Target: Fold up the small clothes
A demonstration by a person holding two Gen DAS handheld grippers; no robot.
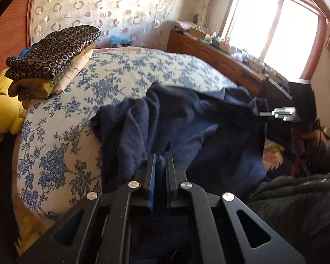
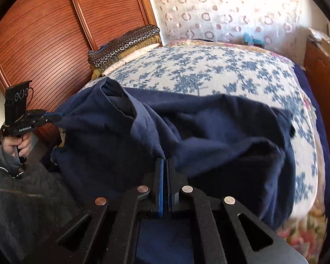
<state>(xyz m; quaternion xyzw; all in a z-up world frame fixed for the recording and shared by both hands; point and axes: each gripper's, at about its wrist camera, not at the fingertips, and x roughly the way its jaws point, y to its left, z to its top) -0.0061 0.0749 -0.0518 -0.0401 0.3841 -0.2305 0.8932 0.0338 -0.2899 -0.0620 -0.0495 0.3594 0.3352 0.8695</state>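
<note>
Bed with blue-floral white cotton cover (image 2: pixel 209 70). Crumpled navy blue knit garment (image 2: pixel 209 127), lying across the bed's near edge, stretched between both tools. Stack of folded fabrics, dark ring-patterned piece on top (image 1: pixel 55 52), at the far corner. Left gripper (image 1: pixel 160 160): clamped on the garment. Right gripper (image 2: pixel 165 165): clamped on the garment's hem.

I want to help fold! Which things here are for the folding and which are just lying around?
For the folding:
navy garment
left gripper, shut on it
right gripper, shut on it

Just lying around:
stack of folded cloth
yellow cushion
cluttered wooden cabinet
</note>
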